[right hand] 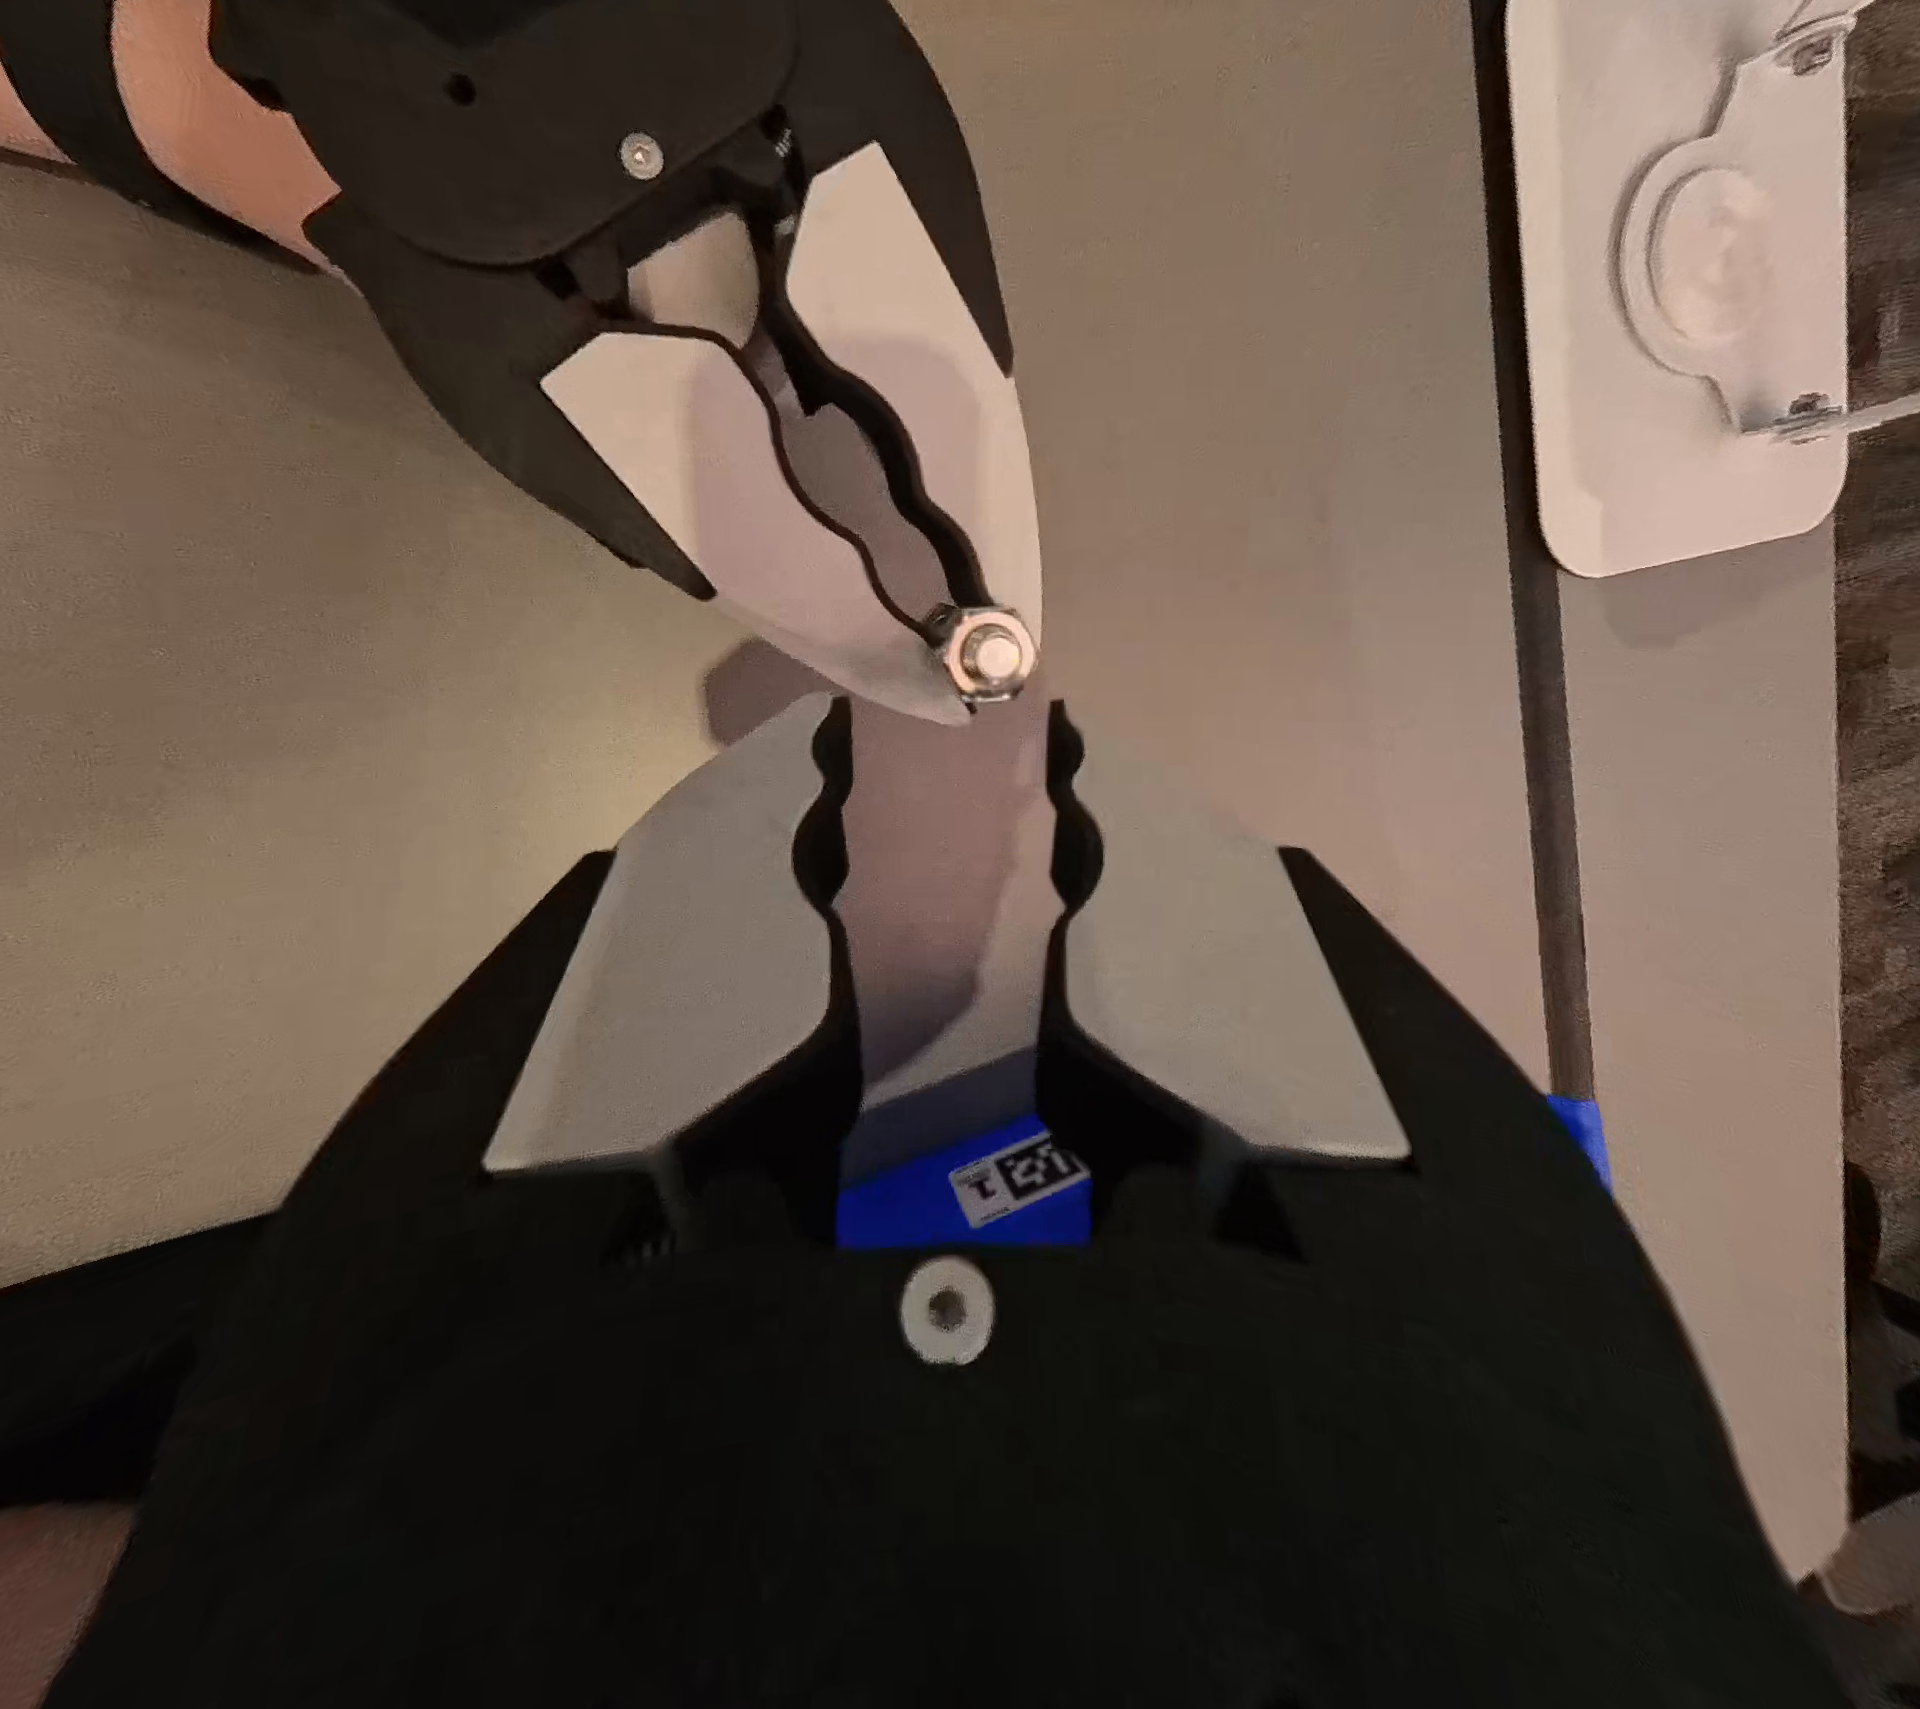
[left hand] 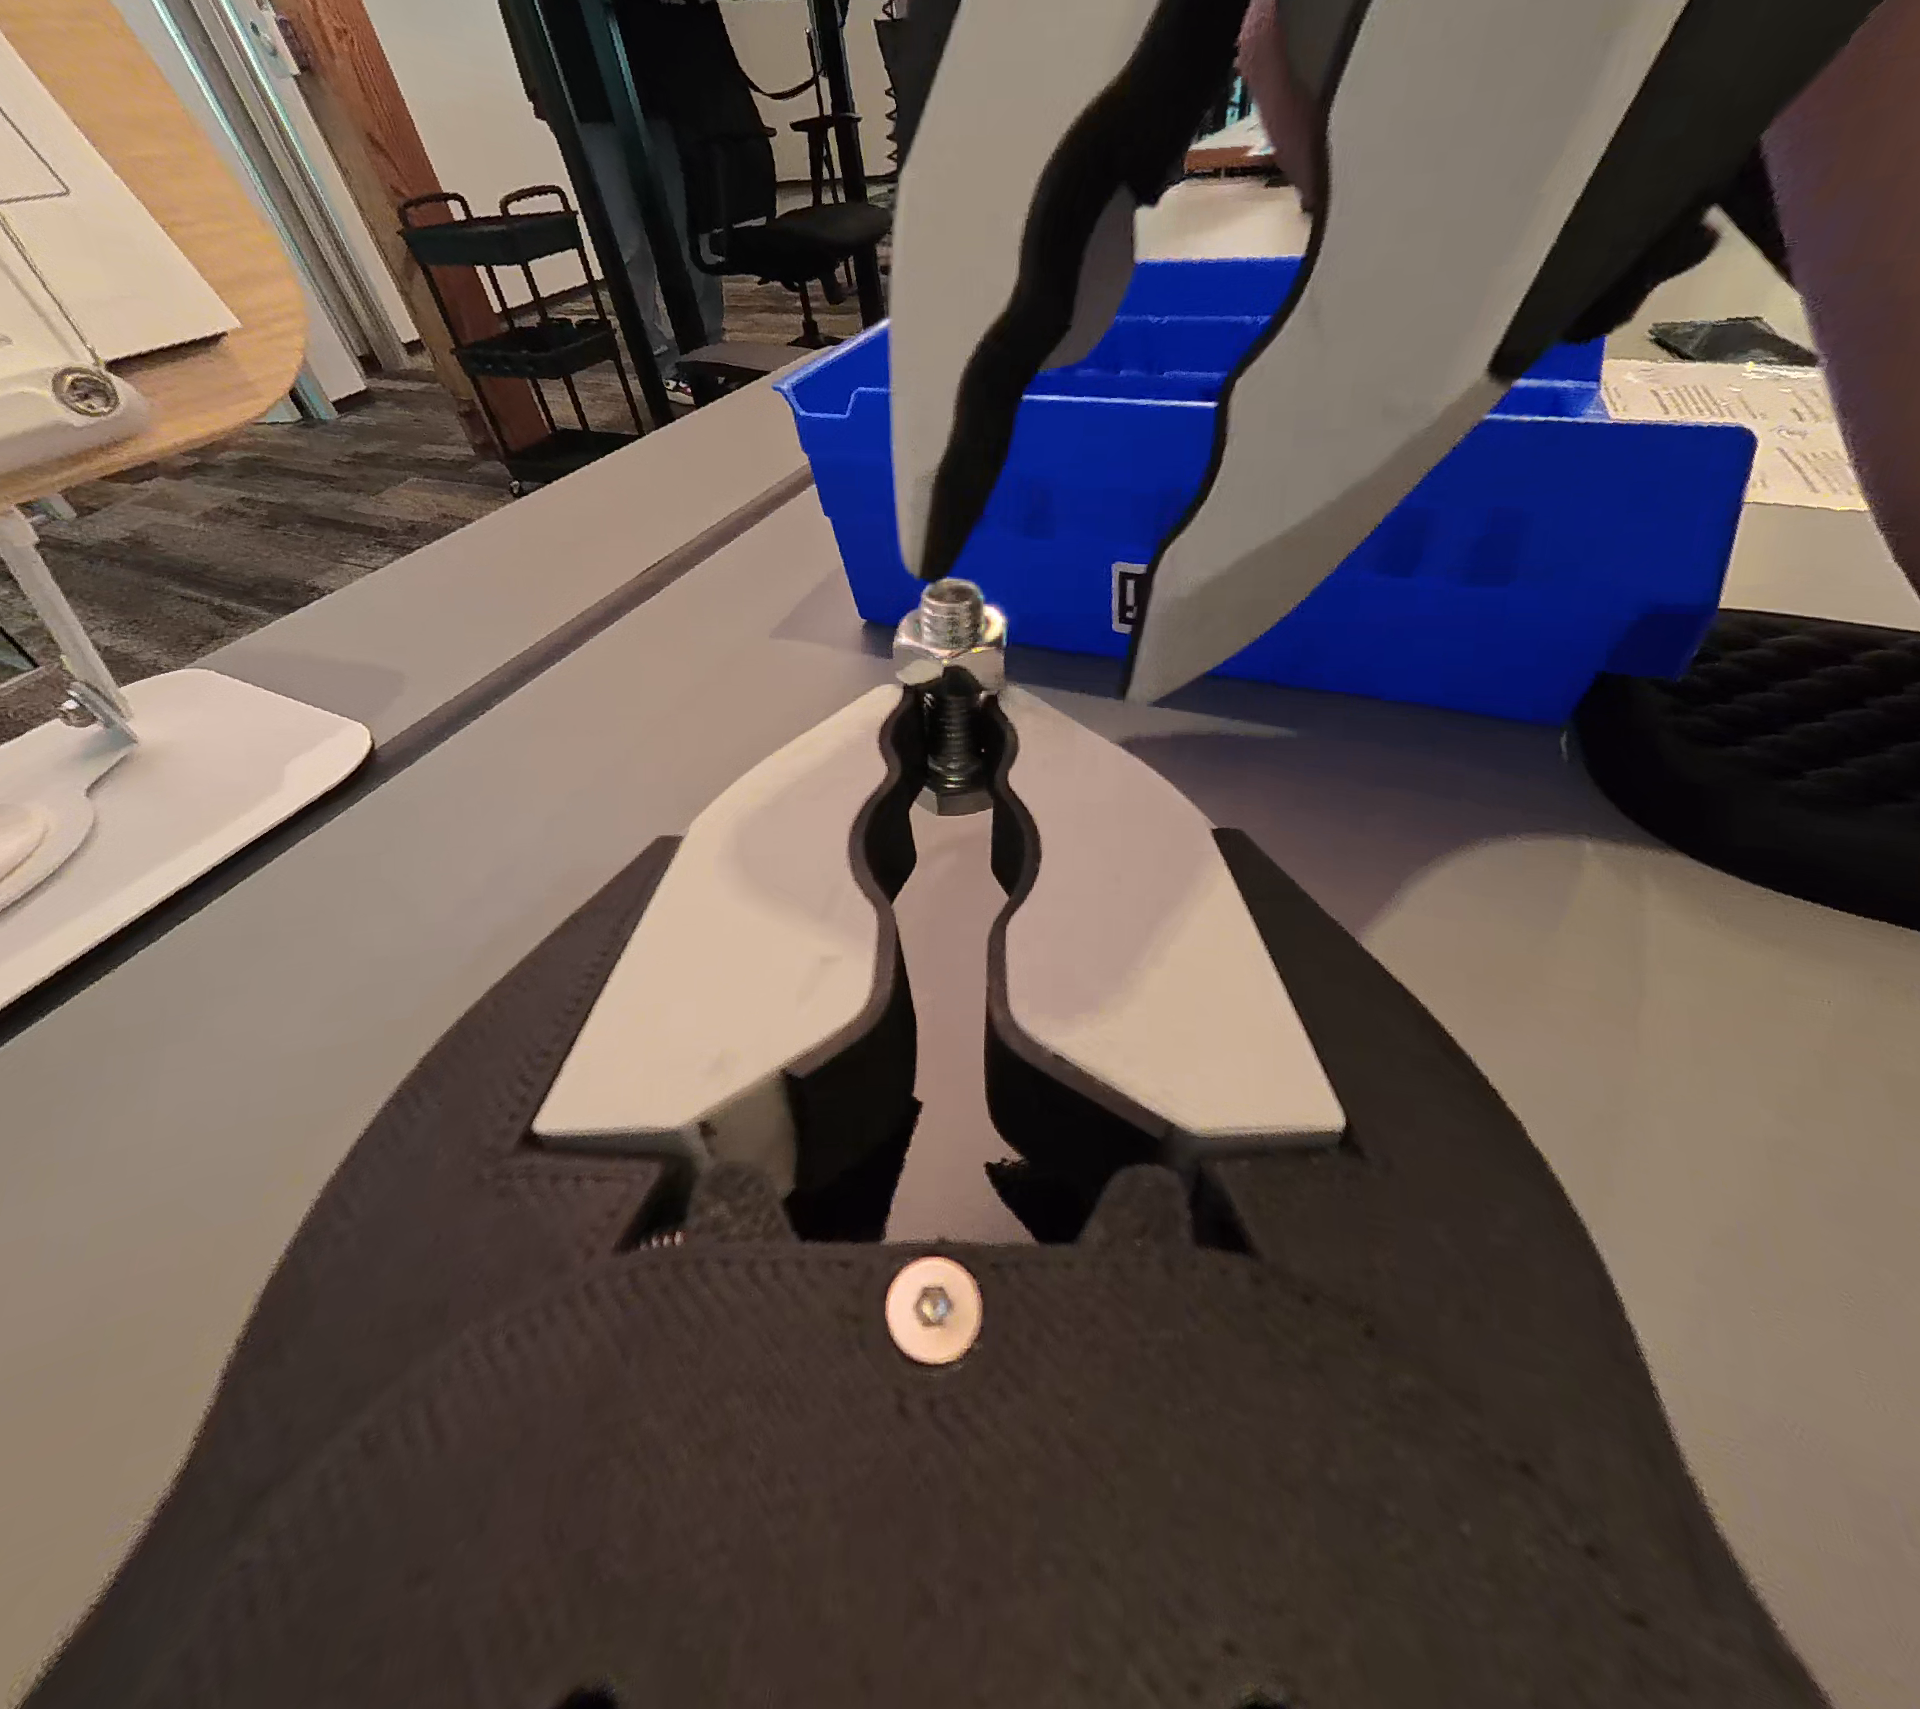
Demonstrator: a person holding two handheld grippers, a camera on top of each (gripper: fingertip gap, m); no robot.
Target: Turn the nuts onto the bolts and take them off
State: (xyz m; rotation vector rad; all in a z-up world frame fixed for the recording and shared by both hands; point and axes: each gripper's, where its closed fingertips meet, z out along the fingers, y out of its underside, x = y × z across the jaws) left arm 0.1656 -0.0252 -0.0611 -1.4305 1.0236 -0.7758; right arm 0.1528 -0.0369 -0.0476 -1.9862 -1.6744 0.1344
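A dark bolt (left hand: 948, 740) stands upright with a silver nut (left hand: 948, 647) threaded near its top. My left gripper (left hand: 951, 709) is shut on the bolt's shank just below the nut, above the grey table (left hand: 416, 984). My right gripper (left hand: 1034, 631) comes down from above and is open, one fingertip (left hand: 923, 558) just over the nut, the other off to the right; neither touches it. In the right wrist view the nut (right hand: 987, 657) shows end-on at the tip of the left gripper (right hand: 966, 672), just beyond my open right gripper (right hand: 945, 709).
A blue parts bin (left hand: 1351, 537) stands right behind the bolt and shows under the right gripper (right hand: 935, 1192). A black mesh mat (left hand: 1766, 776) lies at the right. A white stand base (left hand: 187, 786) (right hand: 1683, 257) sits at the table's left edge. Papers (left hand: 1714, 433) lie beyond the bin. Left and right tips are no more than a few centimetres apart.
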